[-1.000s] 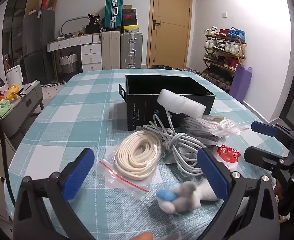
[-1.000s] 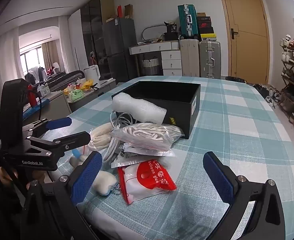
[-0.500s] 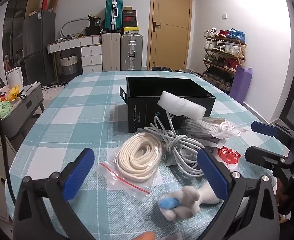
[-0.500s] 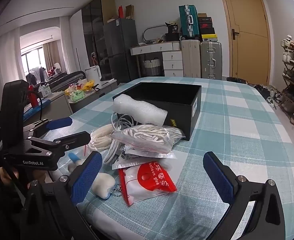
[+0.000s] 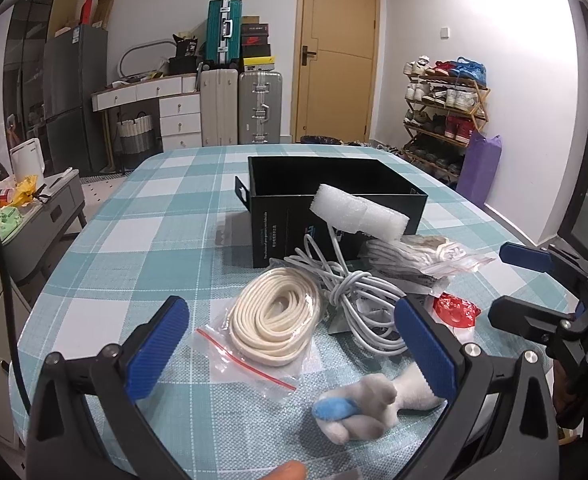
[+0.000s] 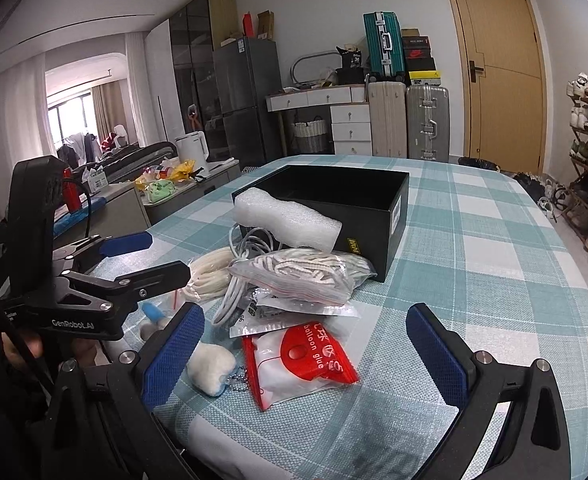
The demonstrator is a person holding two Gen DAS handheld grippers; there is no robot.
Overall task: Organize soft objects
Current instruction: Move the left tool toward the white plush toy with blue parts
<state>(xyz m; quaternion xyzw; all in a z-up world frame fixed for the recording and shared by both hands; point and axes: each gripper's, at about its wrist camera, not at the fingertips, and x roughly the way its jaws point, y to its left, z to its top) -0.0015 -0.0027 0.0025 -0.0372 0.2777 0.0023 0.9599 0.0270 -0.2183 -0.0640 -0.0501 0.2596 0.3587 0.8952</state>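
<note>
Both the left gripper (image 5: 292, 350) and right gripper (image 6: 303, 354) gape wide, empty, before the black box (image 5: 333, 196); the foam roll (image 5: 359, 218) propped against it looks, perhaps, ready to topple if the tangled cable (image 5: 357, 300) is tugged

So there's a little pile of soft stuff sitting right in front of an open black box (image 5: 335, 196) on the checkered desk (image 5: 142, 248). A white foam roll (image 5: 359, 216) leans tilted against the box's front wall. Below it, a tangle of white cable (image 5: 357, 300), and beside that a coil of cream rope in a clear zip bag (image 5: 272, 320) lying flat. A second clear bag of whitish cord (image 6: 305, 276) is stacked on some flat packets, with a red "balloon glue" packet (image 6: 299, 360) nearest the desk edge. A small white plush with a blue bit (image 5: 357, 406) lies on its side up front.
</note>
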